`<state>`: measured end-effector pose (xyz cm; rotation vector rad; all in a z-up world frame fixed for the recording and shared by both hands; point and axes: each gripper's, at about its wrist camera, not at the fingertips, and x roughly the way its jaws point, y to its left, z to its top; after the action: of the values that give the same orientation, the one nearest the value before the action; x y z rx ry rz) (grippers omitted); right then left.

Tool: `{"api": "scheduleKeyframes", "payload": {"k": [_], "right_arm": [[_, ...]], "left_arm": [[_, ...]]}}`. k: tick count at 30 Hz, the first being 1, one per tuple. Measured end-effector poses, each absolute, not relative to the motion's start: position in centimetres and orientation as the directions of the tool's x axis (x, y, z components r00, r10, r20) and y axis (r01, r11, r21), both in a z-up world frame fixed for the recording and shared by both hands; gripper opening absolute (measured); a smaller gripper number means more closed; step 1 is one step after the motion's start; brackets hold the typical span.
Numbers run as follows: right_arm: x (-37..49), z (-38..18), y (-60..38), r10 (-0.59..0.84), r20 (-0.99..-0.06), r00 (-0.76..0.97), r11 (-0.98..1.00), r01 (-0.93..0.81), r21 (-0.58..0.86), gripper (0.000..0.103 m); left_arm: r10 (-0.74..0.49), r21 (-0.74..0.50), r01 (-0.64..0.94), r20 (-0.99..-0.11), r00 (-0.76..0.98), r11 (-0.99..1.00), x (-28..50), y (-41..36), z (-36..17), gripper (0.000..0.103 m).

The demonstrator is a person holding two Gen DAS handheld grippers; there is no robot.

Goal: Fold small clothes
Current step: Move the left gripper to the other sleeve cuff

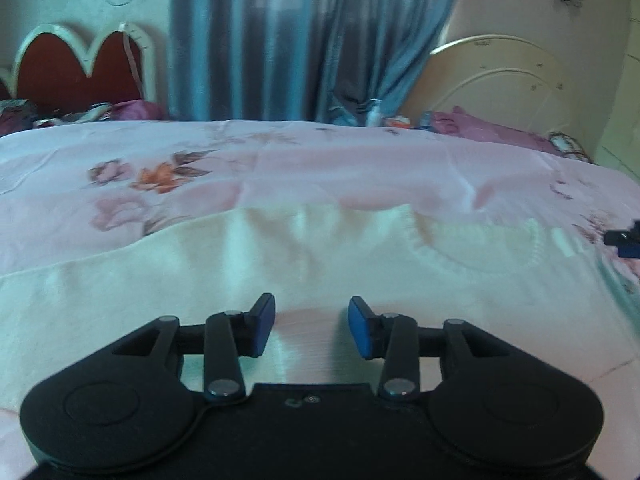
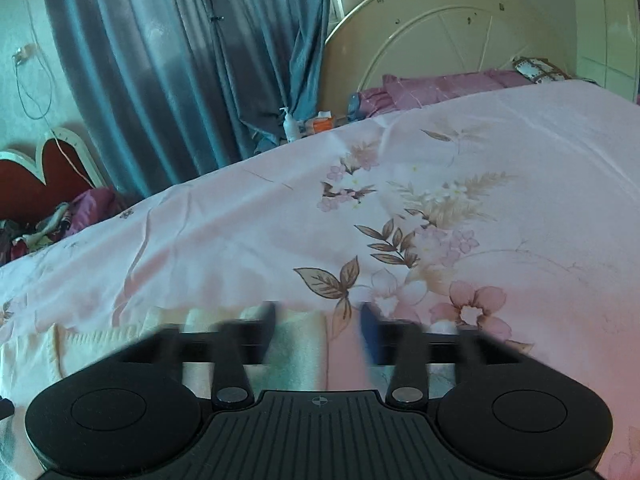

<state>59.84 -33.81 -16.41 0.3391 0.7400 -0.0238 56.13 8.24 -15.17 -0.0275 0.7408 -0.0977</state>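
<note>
Landmark throughout: the cream knitted garment, spread flat on a pink floral bedsheet.

Left wrist view, left to right. Far beyond the garment's left end, a red headboard with a scalloped white frame, dark crumpled bedding below it. Behind the garment's middle, past the far edge of the sheet, hanging blue curtains. On the sheet just beyond the garment's left part, an orange and mauve flower print. Low over the garment's near edge, the left gripper, jaws parted to a middling gap, blue pads clear of the cloth, only fabric and sheet seen through the gap, nothing pinched. Behind the garment's right end, a cream arched headboard with purple pillows at its foot. Just off the garment's right edge, a dark bit of the other tool at the frame's border.

Right wrist view, left to right. Garment low at the left, its right edge ending beneath the right gripper. Fingers smeared by motion blur, jaws apart at a middling width, nothing between them; left finger over the garment's edge, right finger over bare sheet. Right of the garment, brown leaves and pink blossoms printed on the sheet. Far behind, a white pump bottle beside the curtains.
</note>
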Motion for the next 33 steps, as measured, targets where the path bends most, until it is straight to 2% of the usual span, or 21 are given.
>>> {"api": "scheduleKeyframes", "payload": {"k": [5,6,7,13,17,20,22,25,28,30,33], "right_arm": [[60.5,-18.2,-33.7,0.166,-0.686,0.708,0.920,0.140,0.367,0.047],[60.5,-18.3,-34.1,0.186,-0.675,0.714,0.909,0.136,0.394,0.044],[60.6,-18.4,-34.5,0.214,-0.662,0.719,0.895,0.126,0.427,0.005],[60.6,-18.8,-34.9,0.151,-0.660,0.736,0.915,0.149,0.375,0.005],[59.7,-17.2,-35.3,0.081,-0.665,0.742,0.916,0.208,0.344,0.005],[57.7,-15.7,-34.3,0.126,-0.649,0.750,0.937,0.124,0.326,0.005],[56.4,-15.6,-32.5,0.116,-0.691,0.714,0.961,0.096,0.260,0.005],[54.2,-16.6,-30.4,0.133,-0.734,0.666,0.969,0.067,0.237,0.005],[52.4,-17.0,-28.5,0.076,-0.729,0.680,0.990,0.038,0.139,0.005],[51.2,-16.3,-28.3,0.081,-0.717,0.692,0.989,0.032,0.142,0.005],[48.8,-15.8,-28.0,0.106,-0.698,0.708,0.985,0.019,0.169,0.005]], "left_arm": [[-0.118,-0.113,0.056,-0.679,0.725,0.992,56.5,8.9,-16.0,0.036],[-0.118,-0.118,0.050,-0.676,0.728,0.992,56.5,9.1,-16.1,0.033],[-0.112,-0.116,0.046,-0.673,0.731,0.992,56.5,9.1,-16.1,0.030],[-0.098,-0.100,0.042,-0.666,0.739,0.994,56.7,9.1,-16.4,0.028],[-0.088,-0.079,0.046,-0.686,0.722,0.996,56.7,9.3,-15.4,0.034],[-0.086,-0.027,0.089,-0.637,0.766,0.996,54.7,8.2,-13.7,0.037],[-0.135,-0.039,0.143,-0.642,0.755,0.989,53.8,7.1,-13.7,0.039],[-0.185,-0.037,0.215,-0.661,0.727,0.976,52.6,5.2,-14.8,0.041],[-0.168,-0.006,0.221,-0.668,0.725,0.975,52.0,4.6,-16.2,0.042],[-0.153,0.001,0.210,-0.680,0.717,0.978,51.9,4.6,-15.7,0.040],[-0.163,0.008,0.229,-0.680,0.715,0.973,50.9,4.2,-15.4,0.047]]}}
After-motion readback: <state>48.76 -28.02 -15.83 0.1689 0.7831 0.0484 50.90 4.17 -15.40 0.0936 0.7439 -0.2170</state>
